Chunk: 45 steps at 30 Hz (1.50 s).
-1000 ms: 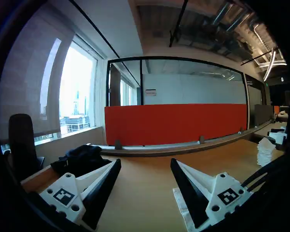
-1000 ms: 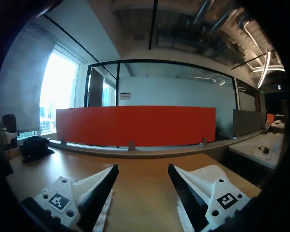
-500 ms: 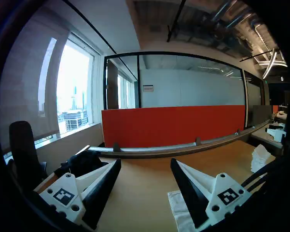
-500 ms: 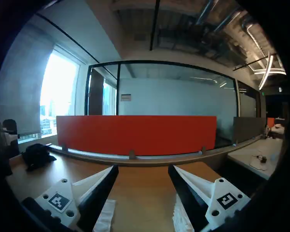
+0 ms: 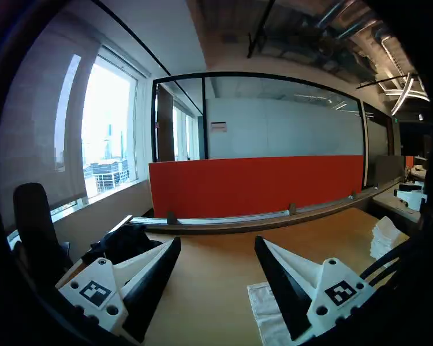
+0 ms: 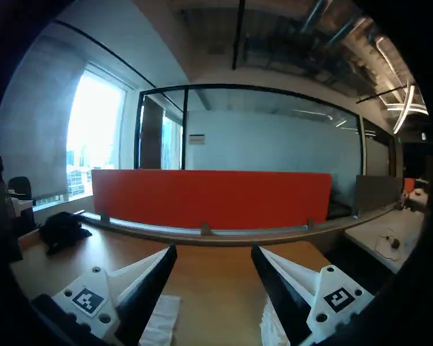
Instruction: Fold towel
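Note:
A white towel (image 5: 261, 308) lies flat on the wooden desk, its corner showing beside my left gripper's right finger. My left gripper (image 5: 216, 254) hangs open above the desk with nothing between its fingers. In the right gripper view, a white towel edge (image 6: 161, 314) lies by the left finger and a stack of folded white towels (image 6: 269, 326) sits by the right finger. My right gripper (image 6: 213, 258) is open too, over bare wood. That stack (image 5: 385, 236) also stands at the far right in the left gripper view.
A black bundle of cloth (image 5: 121, 242) (image 6: 63, 229) rests on the desk's far left. A red divider panel (image 5: 254, 184) (image 6: 211, 198) runs along the back edge. A dark chair back (image 5: 34, 225) stands at the left, and another desk (image 6: 384, 236) is at the right.
Both grippers have lifted and tipped slightly downward, so more of the white towel now shows near their fingers. Both have stayed open.

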Tool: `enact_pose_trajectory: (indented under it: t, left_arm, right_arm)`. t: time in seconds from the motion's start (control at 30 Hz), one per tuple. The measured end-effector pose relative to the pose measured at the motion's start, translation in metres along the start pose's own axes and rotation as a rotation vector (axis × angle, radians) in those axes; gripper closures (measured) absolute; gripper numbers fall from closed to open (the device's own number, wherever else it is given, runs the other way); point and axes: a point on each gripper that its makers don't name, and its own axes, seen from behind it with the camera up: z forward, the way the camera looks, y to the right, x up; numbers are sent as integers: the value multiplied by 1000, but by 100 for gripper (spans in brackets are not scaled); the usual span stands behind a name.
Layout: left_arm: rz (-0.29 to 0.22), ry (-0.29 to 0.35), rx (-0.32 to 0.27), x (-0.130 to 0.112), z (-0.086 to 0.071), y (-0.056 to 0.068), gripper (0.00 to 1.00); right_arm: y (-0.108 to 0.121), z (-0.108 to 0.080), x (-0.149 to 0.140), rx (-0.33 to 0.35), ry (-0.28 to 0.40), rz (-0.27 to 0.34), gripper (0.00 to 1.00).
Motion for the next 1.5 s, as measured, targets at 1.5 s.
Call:
enact_pose_trajectory:
  t: [1.5]
  left_arm:
    - [178,-309,-439,-111,-16,84,5]
  right_arm:
    - [-92,-26,-105,495,-376,-229,0]
